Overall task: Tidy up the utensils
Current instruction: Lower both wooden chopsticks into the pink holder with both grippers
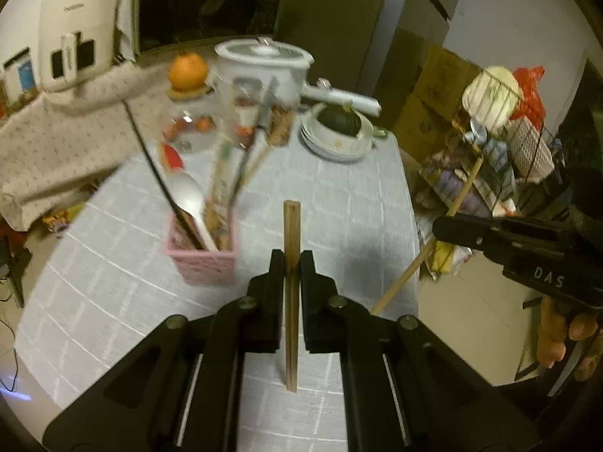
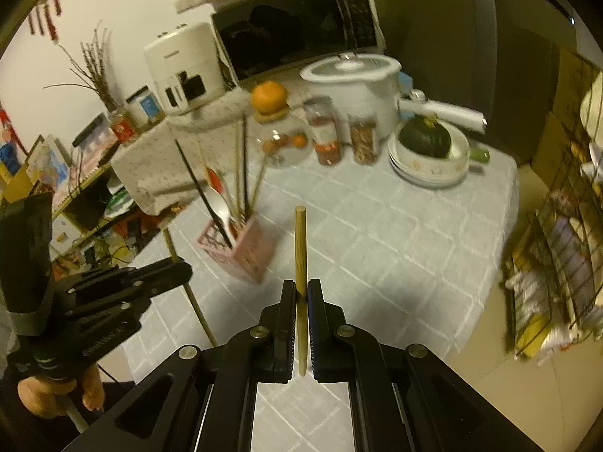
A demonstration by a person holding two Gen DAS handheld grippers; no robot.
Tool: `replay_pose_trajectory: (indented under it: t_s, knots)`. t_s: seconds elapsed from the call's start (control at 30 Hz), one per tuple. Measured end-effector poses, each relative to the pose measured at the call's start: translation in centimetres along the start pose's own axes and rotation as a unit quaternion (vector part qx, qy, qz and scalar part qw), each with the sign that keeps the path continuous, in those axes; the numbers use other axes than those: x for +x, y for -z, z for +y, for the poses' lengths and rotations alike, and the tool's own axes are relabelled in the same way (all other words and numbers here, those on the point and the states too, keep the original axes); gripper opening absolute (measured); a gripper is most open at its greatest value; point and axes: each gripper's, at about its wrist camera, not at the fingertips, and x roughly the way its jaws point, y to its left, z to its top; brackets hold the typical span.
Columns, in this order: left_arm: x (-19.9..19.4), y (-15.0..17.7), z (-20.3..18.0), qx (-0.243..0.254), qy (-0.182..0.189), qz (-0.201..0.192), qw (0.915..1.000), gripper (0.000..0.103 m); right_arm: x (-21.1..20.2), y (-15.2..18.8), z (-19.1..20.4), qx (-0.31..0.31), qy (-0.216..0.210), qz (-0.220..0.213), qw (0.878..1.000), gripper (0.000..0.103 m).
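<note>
In the left wrist view my left gripper (image 1: 292, 260) is shut on a squared brown wooden chopstick (image 1: 291, 226) that points up and away over the grey checked tablecloth (image 1: 339, 196). A pink utensil holder (image 1: 201, 260) just left of it holds a white spoon (image 1: 186, 192), a black chopstick and several other sticks. My right gripper (image 1: 439, 228) enters from the right, gripping a pale round chopstick (image 1: 399, 284). In the right wrist view my right gripper (image 2: 301, 293) is shut on that round chopstick (image 2: 300, 241). The holder (image 2: 241, 252) stands ahead-left, and the left gripper (image 2: 184, 271) is at far left.
At the table's far end stand a white rice cooker (image 2: 354, 83), glass jars (image 2: 328, 135), an orange (image 2: 268, 95) and stacked bowls with a dark squash (image 2: 426, 139). A cloth-covered shelf with an air fryer (image 1: 75, 30) is on the left. A wire rack (image 2: 557, 248) stands beyond the table's right edge.
</note>
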Motion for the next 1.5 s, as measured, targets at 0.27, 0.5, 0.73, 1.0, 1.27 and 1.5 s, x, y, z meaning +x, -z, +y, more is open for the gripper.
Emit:
replay_pose_trajectory:
  t_s: [0.27,0.5,0.73,1.0,1.27,1.5]
  knots:
    - [-4.1,-2.2,3.7,-0.055,0.01,-0.079,0.9953,0.009,-0.3,-2.4,2.6,-0.011,-0.01,-0.032,0.999,0.006]
    - [-7.6,-4.1,5.4,-0.063,-0.018,-0.17,0.9833,0.009,-0.5,-4.5,4.6,-0.015,-0.021,-0.061,0.998,0.006]
    - [-7.6,-5.2,6.8,-0.073,-0.048,-0.217,0.9723,0.009,0.5,-5.8,5.7,-0.006,-0.029,-0.069,0.997,0.006]
    - [-4.8,-5.6,7.1,-0.068,-0.077,-0.231,0.9676,0.009,0.8,-6.2,6.8,-0.01,-0.035,-0.077,0.996,0.006]
    - [-1.8,-5.3,6.7,-0.045,-0.109,-0.2,0.9725,0.009,0.8,-6.2,6.6,-0.008,-0.036,-0.078,0.996,0.006]
    - [1.2,-5.3,7.6,-0.059,-0.112,-0.141,0.982,0.009,1.3,-6.2,6.4,-0.007,-0.032,-0.072,0.997,0.006]
